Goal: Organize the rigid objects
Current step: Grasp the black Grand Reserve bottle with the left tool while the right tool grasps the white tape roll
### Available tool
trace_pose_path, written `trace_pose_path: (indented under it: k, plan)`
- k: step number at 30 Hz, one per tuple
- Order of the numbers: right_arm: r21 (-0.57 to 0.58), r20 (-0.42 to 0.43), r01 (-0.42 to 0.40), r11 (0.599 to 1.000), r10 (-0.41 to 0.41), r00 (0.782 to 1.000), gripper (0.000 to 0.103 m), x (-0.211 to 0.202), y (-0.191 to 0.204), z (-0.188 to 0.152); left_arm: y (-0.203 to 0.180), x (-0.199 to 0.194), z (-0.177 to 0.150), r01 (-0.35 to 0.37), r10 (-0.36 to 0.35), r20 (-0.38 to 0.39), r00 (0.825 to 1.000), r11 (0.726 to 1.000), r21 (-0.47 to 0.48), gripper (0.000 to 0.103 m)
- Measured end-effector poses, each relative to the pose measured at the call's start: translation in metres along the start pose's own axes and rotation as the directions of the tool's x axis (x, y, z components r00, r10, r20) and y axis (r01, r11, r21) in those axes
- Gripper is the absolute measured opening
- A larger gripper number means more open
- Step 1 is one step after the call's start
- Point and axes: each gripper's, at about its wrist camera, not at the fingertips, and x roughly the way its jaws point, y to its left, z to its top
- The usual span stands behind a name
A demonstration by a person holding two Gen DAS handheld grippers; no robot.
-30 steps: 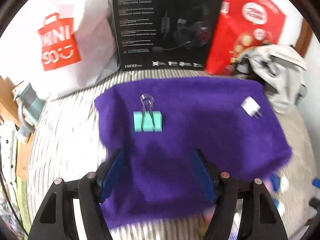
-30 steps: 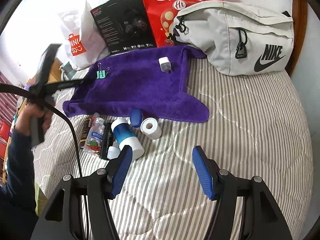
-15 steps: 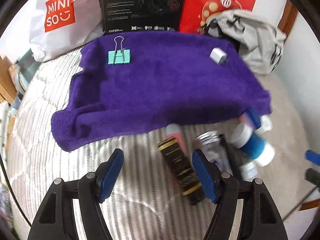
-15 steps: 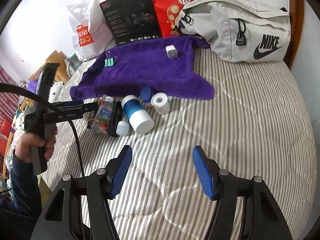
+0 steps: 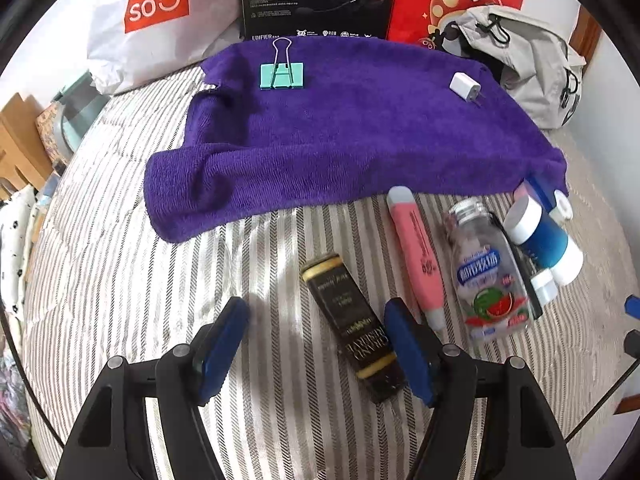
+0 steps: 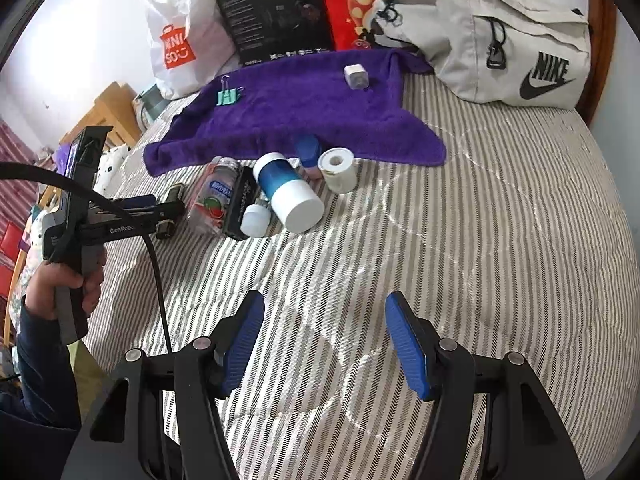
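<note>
**Black-and-gold box sits between the left fingers, slantwise**

Black with gold bands, the slim box (image 5: pixel 352 328) lies flat on the striped bedspread (image 5: pixel 120 280), and the left gripper (image 5: pixel 316 344) hangs over it with its jaws spread wide and nothing held. The box's long axis runs on a slant — its far end points up and to the left, toward the purple towel (image 5: pixel 340 128), while its near end lies close against the right-hand blue pad (image 5: pixel 408 352). So the box is inside the gap but off-centre, much nearer that pad than the other, and not square to the closing line. My guess is the coming move turns on that slant: a small turn of the wrist or a shift to the right would let the pads meet the long sides.

The right gripper (image 6: pixel 324 344) is well apart from the box, open and empty above bare bedspread, so the left one is plainly the nearer. In its view the box shows only in part behind the left tool.

Beside the box, off the towel, lie a pink highlighter (image 5: pixel 416 256), a clear candy bottle (image 5: pixel 484 272) and a blue-and-white bottle (image 5: pixel 540 236). On the towel already rest a teal binder clip (image 5: pixel 282 76) and a white plug (image 5: pixel 464 86) — much of the sorting looks undone.
</note>
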Motion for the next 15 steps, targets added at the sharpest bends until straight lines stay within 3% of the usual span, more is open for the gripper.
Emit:
trace_pose_path:
  k: [8, 15]
  plan:
    - [-0.02, 0.009, -0.006, 1.0, 0.007, 1.0, 0.064, 0.002, 0.004, 0.005, 0.004, -0.007, -0.01, -0.067, 0.067, 0.024, 0.997, 0.997, 0.023, 0.073]
    - [-0.016, 0.027, 0.001, 1.0, -0.001, 1.0, 0.065, 0.009, 0.002, 0.017, 0.003, -0.006, -0.012, -0.046, 0.045, 0.046, 0.998, 0.999, 0.017, 0.07]
